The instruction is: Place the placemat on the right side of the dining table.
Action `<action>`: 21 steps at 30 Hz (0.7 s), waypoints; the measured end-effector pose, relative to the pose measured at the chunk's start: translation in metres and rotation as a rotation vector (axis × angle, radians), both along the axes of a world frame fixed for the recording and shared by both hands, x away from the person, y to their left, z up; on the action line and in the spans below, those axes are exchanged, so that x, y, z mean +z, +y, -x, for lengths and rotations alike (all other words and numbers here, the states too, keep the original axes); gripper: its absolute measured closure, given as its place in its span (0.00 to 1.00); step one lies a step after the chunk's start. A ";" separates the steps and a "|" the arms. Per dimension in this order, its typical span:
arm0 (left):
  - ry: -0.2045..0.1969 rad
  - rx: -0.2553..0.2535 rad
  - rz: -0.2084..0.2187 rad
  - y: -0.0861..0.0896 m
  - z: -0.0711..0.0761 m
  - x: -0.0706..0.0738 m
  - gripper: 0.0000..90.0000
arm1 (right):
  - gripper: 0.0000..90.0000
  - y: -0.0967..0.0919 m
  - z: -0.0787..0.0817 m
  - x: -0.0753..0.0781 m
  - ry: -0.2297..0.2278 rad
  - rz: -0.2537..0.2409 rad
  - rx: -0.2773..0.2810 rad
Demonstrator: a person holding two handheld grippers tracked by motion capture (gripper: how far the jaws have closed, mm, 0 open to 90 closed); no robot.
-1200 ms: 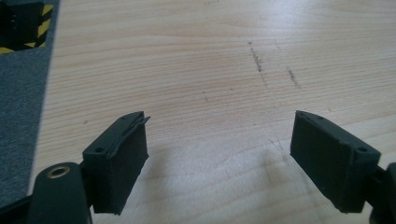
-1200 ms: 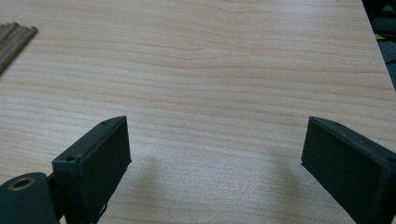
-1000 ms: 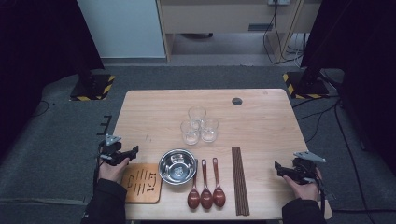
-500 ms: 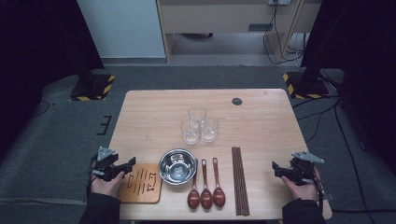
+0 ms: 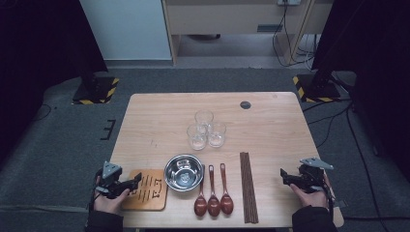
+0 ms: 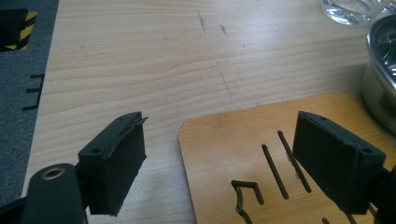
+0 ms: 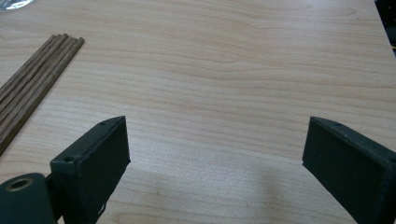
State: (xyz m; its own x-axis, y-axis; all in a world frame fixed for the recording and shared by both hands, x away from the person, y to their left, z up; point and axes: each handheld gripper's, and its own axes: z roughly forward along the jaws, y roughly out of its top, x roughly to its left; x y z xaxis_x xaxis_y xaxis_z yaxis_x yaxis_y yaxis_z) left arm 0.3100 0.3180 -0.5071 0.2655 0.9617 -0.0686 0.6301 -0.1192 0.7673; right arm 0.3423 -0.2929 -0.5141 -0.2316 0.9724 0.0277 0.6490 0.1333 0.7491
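A slotted wooden trivet (image 5: 145,190) lies at the table's front left, and its near corner (image 6: 243,158) sits between my left gripper's jaws. My left gripper (image 5: 136,180) (image 6: 219,154) hovers at the trivet's left edge; its jaws have just been opening and stand apart without pressing on the trivet. A steel bowl (image 5: 183,172) (image 6: 380,93) stands just right of the trivet. My right gripper (image 5: 284,175) (image 7: 215,154) stays low over bare wood at the front right, open with nothing between its jaws. A bundle of dark chopsticks (image 5: 248,186) (image 7: 32,84) lies to its left.
Three dark red spoons (image 5: 213,198) lie side by side in front of the bowl. Three clear glasses (image 5: 206,129) cluster mid-table, one glass's base (image 6: 352,9) in the left gripper view. A small dark disc (image 5: 245,104) sits near the far edge. Grey carpet surrounds the table (image 5: 159,121).
My left gripper has moved toward the table's front edge and right, onto the trivet's left edge, and its jaws have opened wider. The right gripper has stayed where it was.
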 end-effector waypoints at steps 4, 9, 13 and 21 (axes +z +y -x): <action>0.010 -0.005 -0.012 -0.002 -0.001 -0.002 0.17 | 0.08 0.001 0.000 -0.001 0.006 0.007 0.009; 0.034 -0.011 -0.019 -0.005 -0.002 -0.009 0.17 | 0.08 0.002 0.000 -0.001 0.011 0.001 0.013; 0.047 -0.015 -0.021 -0.007 -0.004 -0.012 0.17 | 0.08 0.003 -0.001 -0.002 0.012 0.001 0.015; 0.067 -0.033 -0.014 -0.010 -0.007 -0.017 0.17 | 0.08 0.003 0.000 -0.002 0.012 -0.001 0.022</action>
